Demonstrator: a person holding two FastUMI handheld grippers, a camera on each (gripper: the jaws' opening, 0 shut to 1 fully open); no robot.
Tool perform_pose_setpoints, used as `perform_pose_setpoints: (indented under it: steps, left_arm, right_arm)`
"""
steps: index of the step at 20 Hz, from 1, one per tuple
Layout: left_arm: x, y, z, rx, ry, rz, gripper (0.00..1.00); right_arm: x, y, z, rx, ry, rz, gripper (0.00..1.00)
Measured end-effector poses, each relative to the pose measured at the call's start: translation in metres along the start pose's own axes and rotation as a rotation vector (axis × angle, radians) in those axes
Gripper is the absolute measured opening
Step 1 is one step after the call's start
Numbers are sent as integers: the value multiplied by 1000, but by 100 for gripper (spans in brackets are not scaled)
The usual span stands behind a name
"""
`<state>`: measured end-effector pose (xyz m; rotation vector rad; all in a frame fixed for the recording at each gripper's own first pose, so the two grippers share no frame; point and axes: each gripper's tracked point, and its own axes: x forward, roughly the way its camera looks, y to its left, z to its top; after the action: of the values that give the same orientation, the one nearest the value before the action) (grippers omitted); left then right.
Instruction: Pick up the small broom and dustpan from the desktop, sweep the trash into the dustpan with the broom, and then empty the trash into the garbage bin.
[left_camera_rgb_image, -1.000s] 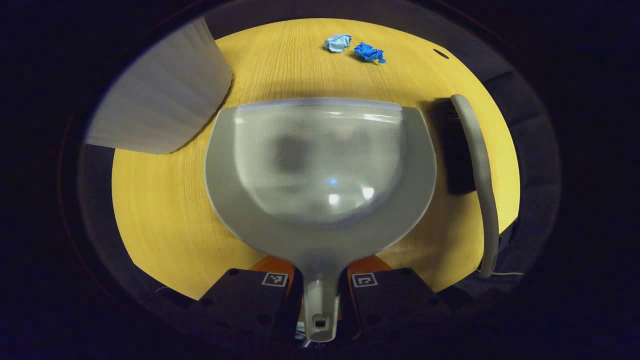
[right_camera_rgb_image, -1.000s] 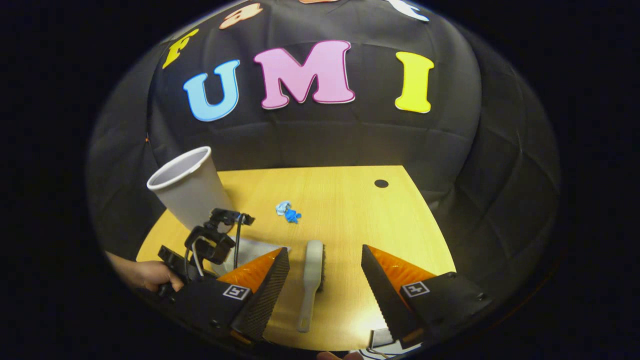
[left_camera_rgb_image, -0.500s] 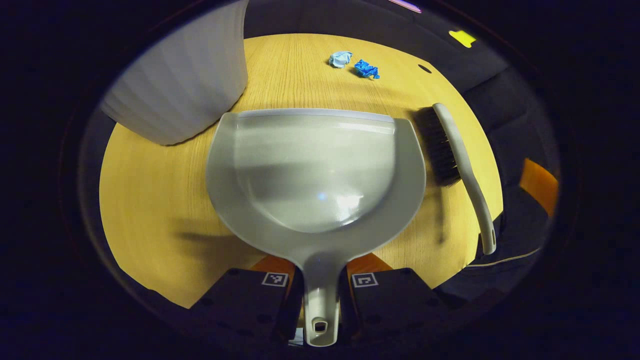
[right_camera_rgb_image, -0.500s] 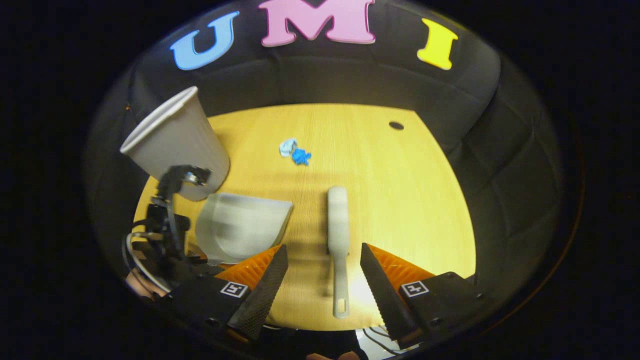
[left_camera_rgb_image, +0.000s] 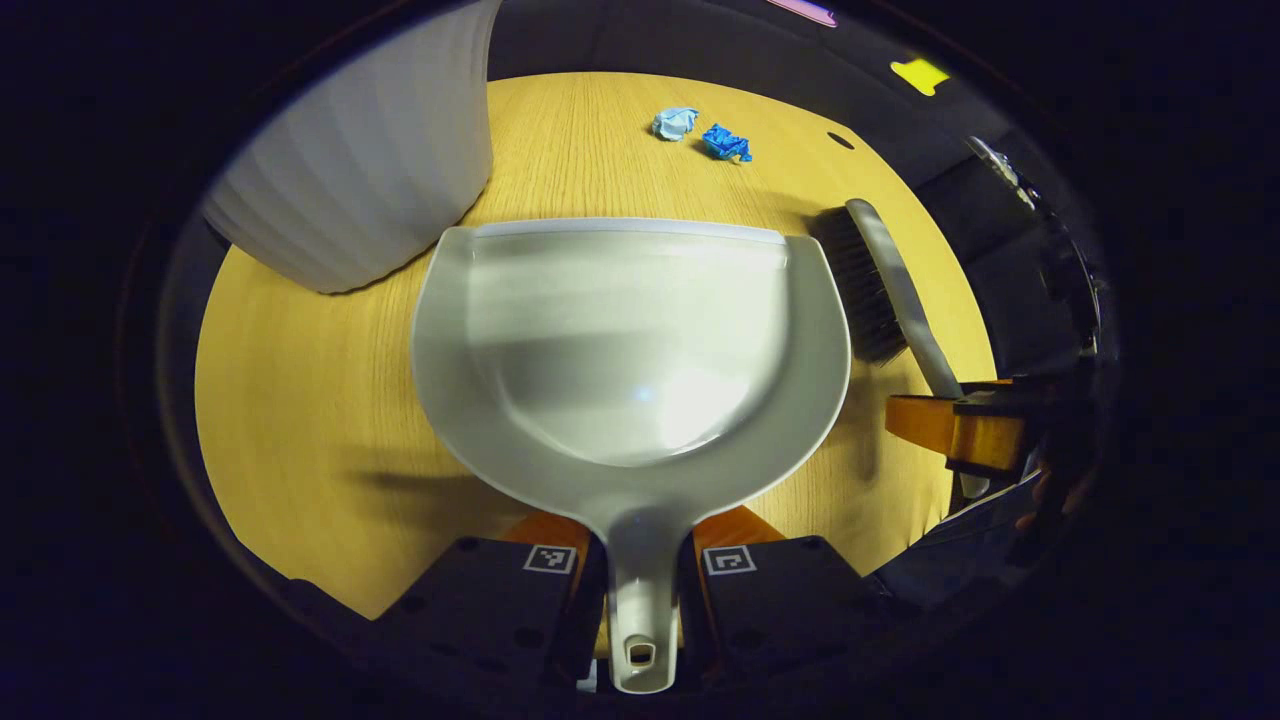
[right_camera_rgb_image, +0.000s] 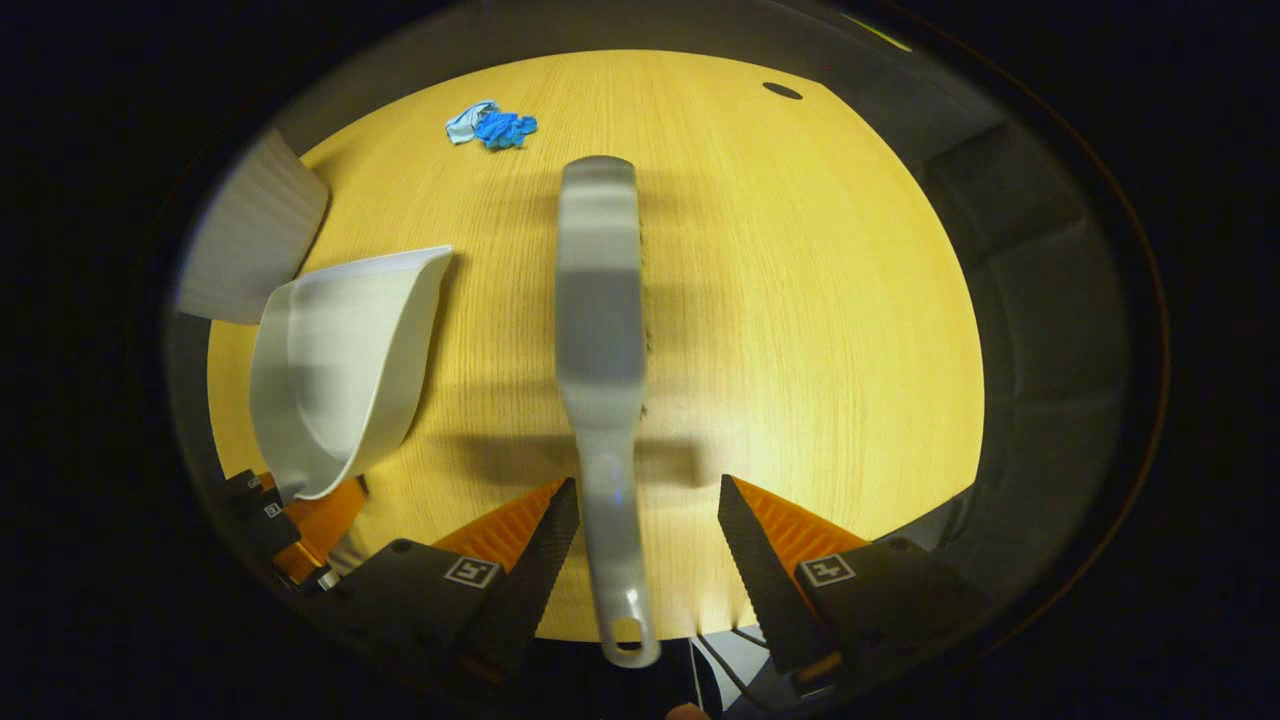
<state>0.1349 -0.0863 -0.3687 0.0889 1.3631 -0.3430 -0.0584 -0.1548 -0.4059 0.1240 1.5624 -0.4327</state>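
Observation:
My left gripper (left_camera_rgb_image: 640, 560) is shut on the handle of the grey dustpan (left_camera_rgb_image: 630, 340), whose mouth faces the far end of the wooden table (left_camera_rgb_image: 300, 400). The small grey broom (left_camera_rgb_image: 885, 290) lies to the dustpan's right, bristles toward it. In the right gripper view the broom (right_camera_rgb_image: 600, 330) lies lengthwise on the table, its handle between the spread fingers of my open right gripper (right_camera_rgb_image: 645, 520), nearer the left finger. Two crumpled scraps, pale blue (left_camera_rgb_image: 675, 122) and dark blue (left_camera_rgb_image: 727, 143), sit at the far side. The right gripper (left_camera_rgb_image: 960, 425) shows over the broom's handle in the left gripper view.
A white ribbed garbage bin (left_camera_rgb_image: 370, 170) stands at the far left, close to the dustpan's left corner. The dustpan (right_camera_rgb_image: 340, 360) and trash (right_camera_rgb_image: 492, 125) show left of the broom in the right gripper view. A dark cable hole (right_camera_rgb_image: 782, 91) is at the far right.
My right gripper has dropped down and forward over the broom, so its handle now lies between the fingers. The left gripper and dustpan have barely moved over the last half second.

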Motion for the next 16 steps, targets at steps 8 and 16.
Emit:
perform_pose_setpoints:
  steps: [8, 16]
  left_arm:
    - [0, 0, 1, 3, 11, 18, 30]
    - [1, -1, 1, 19, 20, 18, 29]
  right_arm:
    - [18, 9, 22, 18, 66, 62, 56]
    - [-4, 5, 52, -129, 12, 93, 26]
